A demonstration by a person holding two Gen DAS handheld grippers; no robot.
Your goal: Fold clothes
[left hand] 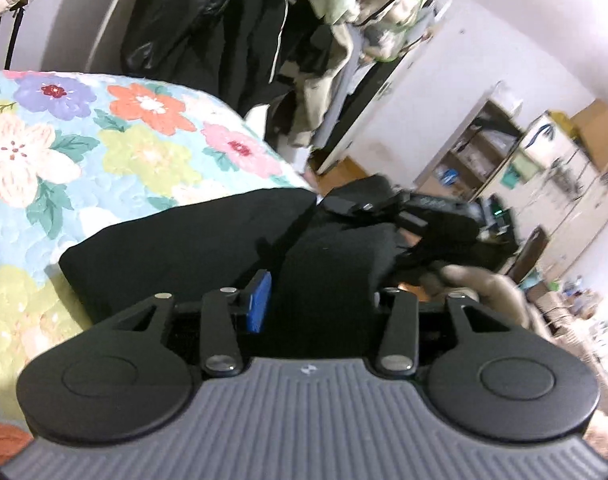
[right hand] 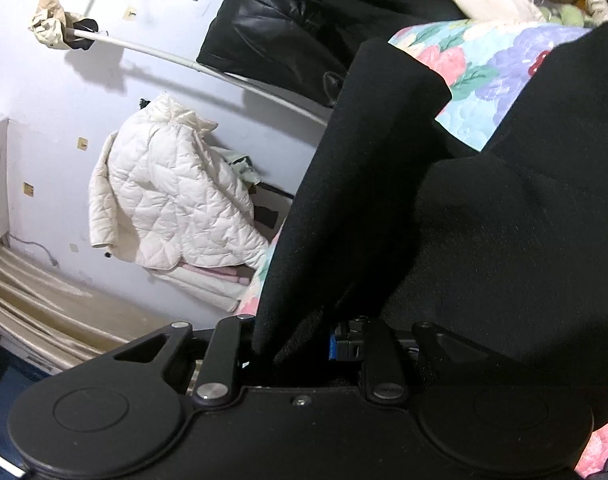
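Black garment (left hand: 192,236) on floral quilt (left hand: 104,132)

Solid black garment (left hand: 192,236), no print to be seen on it. The quilt (left hand: 84,152) on the bed is covered in big flowers: orange, purple, pink, cream and yellow-green on pale blue. A quilted cream-white jacket (right hand: 164,192) is seen at the left, against a pale lilac-grey wall (right hand: 64,128).

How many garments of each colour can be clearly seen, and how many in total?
Black: 2, the black garment held by both grippers, left and right, and the black jacket.
White: 1, the white quilted jacket.
Total: 3
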